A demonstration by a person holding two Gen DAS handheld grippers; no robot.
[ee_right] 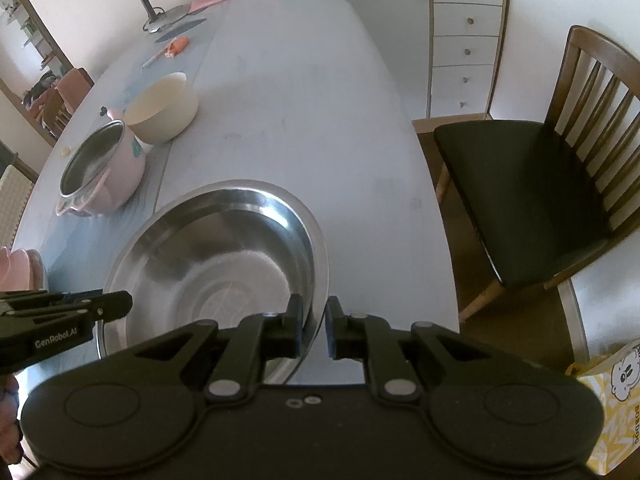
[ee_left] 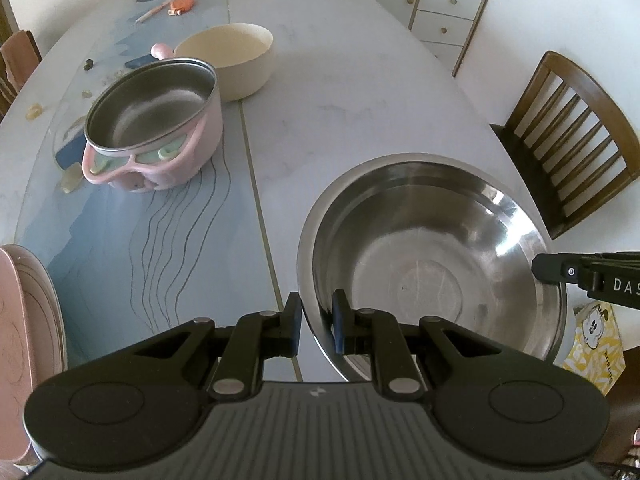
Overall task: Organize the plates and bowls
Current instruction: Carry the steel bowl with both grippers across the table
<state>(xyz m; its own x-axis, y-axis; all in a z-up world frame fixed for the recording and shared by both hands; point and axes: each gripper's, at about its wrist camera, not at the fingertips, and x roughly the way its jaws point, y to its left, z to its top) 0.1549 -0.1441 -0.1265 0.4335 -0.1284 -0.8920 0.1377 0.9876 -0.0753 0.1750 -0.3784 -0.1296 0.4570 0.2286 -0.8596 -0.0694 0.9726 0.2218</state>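
Left gripper (ee_left: 316,322): you have it tilted steeply down at the near-left rim of the steel basin (ee_left: 432,256); its jaws are drawn in narrow and pinch that rim, one blue pad outside the wall, the other inside.
Right gripper (ee_right: 313,330): you hold it at much the same downward tilt, on the opposite, right-hand rim; its jaws are narrow too and clamp the rim between them.
How each shows to the other: in the left wrist view your right gripper comes in from the right edge over the basin's rim; in the right wrist view your left gripper comes in from the left edge.
Writing: "GenRobot.AI" reads in white on the side of the left gripper; "DAS" is all you can read on the right one. The yellow bag (ee_right: 616,400) by the table's near right corner shows "BOBDOG" beside a cartoon dog.
Steel basin: wide, shallow, polished, empty, with a flat round bottom and bright reflections; it is at the near end of the table (ee_left: 360,92), right of the centre seam.
Other ware: a pink pot (ee_left: 160,128) with a steel liner stands well to the left; a cream bowl (ee_left: 236,60) is just behind it; a pink plate (ee_left: 24,340) shows at the near left edge.
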